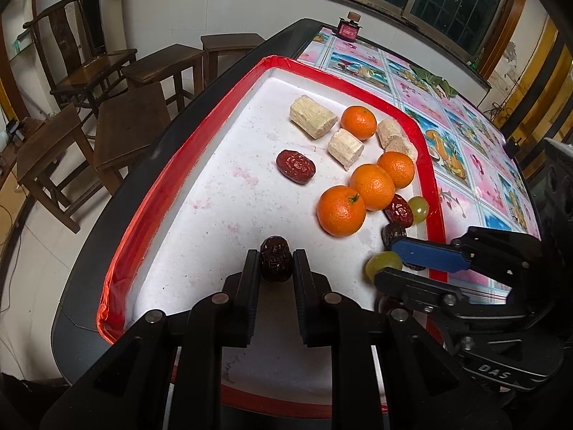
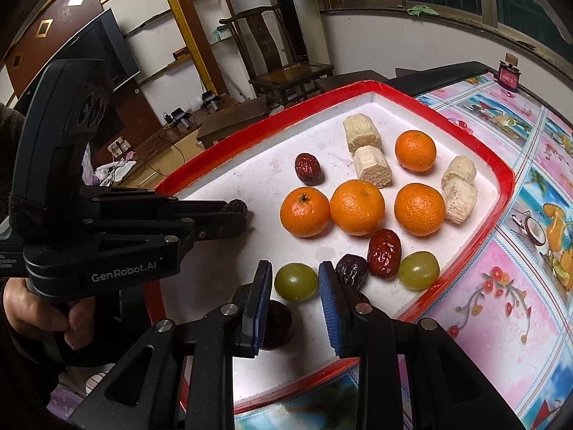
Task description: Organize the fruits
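A white tray with a red rim [image 1: 431, 179] [image 2: 501, 179] holds several mandarins [image 1: 341, 210] [image 2: 304, 211], pale cane chunks [image 1: 313, 116] [image 2: 370, 165], red dates and green grapes. My left gripper [image 1: 275, 254] [image 2: 245, 211] is shut on a dark date [image 1: 275, 263] just above the tray's near left part. My right gripper [image 2: 294, 266] [image 1: 386, 262] straddles a green grape [image 2: 295, 281] [image 1: 383, 265] lying on the tray; a thin gap shows at the left pad. A dark date [image 2: 351, 270], a red date [image 2: 384, 253] and a second grape [image 2: 418, 269] lie just right of it.
A dark round fruit [image 2: 275, 326] lies under the right gripper's left finger. The tray sits on a table with a flowered cloth [image 1: 465, 150] [image 2: 501, 286]; a small red jar [image 1: 347, 28] stands at its far end. Wooden stools [image 1: 132, 122] stand beyond the table's left edge.
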Action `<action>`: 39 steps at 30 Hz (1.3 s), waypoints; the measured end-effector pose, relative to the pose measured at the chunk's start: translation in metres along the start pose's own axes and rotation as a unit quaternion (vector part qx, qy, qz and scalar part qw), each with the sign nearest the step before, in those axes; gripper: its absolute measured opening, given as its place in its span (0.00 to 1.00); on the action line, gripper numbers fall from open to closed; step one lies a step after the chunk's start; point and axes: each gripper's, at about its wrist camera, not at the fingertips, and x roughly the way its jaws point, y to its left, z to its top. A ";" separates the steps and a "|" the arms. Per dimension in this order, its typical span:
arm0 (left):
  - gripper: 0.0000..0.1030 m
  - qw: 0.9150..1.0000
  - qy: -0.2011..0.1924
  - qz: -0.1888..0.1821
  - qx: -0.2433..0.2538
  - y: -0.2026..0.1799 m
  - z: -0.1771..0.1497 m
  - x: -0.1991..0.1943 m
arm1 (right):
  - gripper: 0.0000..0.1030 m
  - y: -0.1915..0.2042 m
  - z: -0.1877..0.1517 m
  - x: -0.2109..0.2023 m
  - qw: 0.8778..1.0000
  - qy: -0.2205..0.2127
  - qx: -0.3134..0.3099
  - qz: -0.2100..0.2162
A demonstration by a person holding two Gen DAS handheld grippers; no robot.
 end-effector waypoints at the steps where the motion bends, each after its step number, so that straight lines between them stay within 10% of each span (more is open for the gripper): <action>1: 0.15 1.000 0.000 0.002 0.000 -0.001 0.000 0.000 | 0.28 0.001 -0.001 -0.002 1.000 -0.003 0.000 0.000; 12: 0.17 1.000 -0.004 0.013 -0.001 -0.006 -0.007 -0.004 | 0.44 0.006 -0.015 -0.046 0.999 -0.040 0.008 0.005; 19: 0.57 0.999 -0.025 0.031 0.014 -0.019 -0.013 -0.014 | 0.63 0.005 -0.034 -0.076 0.998 -0.063 0.019 -0.005; 26: 0.77 0.993 -0.093 0.068 0.030 -0.034 -0.018 -0.036 | 0.71 0.004 -0.057 -0.100 0.996 -0.080 0.029 -0.016; 39: 0.78 0.996 -0.084 0.017 -0.030 -0.030 -0.025 -0.049 | 0.82 0.002 -0.087 -0.128 0.994 -0.093 0.029 -0.044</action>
